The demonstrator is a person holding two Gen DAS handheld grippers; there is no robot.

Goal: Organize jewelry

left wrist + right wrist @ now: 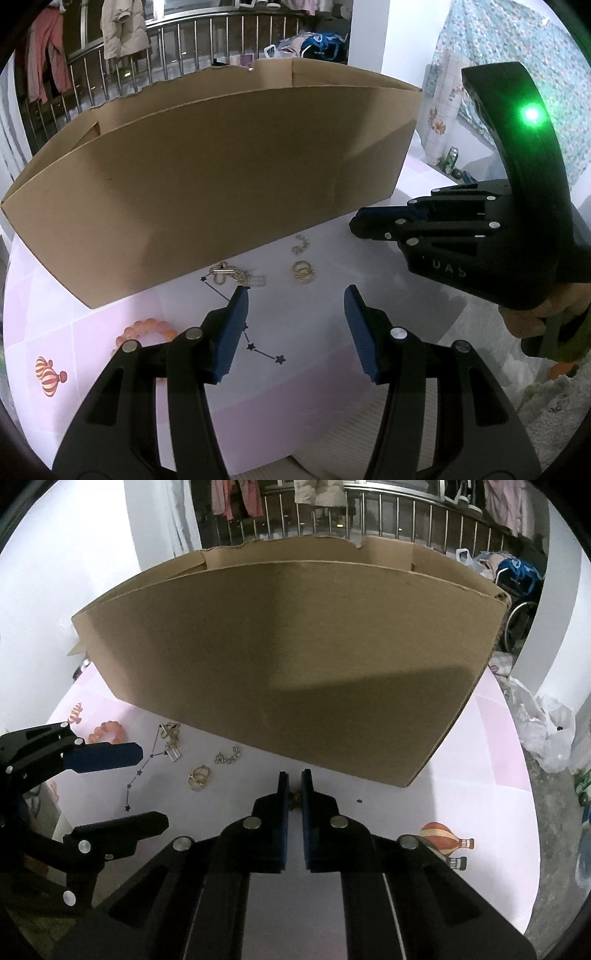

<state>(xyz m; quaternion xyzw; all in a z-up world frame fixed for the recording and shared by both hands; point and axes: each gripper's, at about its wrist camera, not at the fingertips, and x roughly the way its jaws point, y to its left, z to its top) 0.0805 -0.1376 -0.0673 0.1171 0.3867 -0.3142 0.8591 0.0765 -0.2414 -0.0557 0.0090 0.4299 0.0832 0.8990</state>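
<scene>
A large open cardboard box (pixel 221 177) (pixel 295 664) stands on the pink-and-white table. In front of it lie gold hoop rings (pixel 303 276) (pixel 199 775), a short silver chain (pixel 301 244) (pixel 228 757), a tangled chain with a rectangular pendant (pixel 236 277) (pixel 171 744) and an orange bead bracelet (pixel 146 332) (pixel 109 731). My left gripper (pixel 295 295) (pixel 122 786) is open and empty, just short of the rings. My right gripper (pixel 294 775) (pixel 354 221) is nearly closed on a small gold piece (pixel 295 800) between its pads, near the box's front wall.
The table (pixel 332 369) has printed balloon and star motifs. White plastic bags (pixel 546 731) lie past the right table edge. A metal railing with hanging clothes (pixel 122 33) stands behind the box.
</scene>
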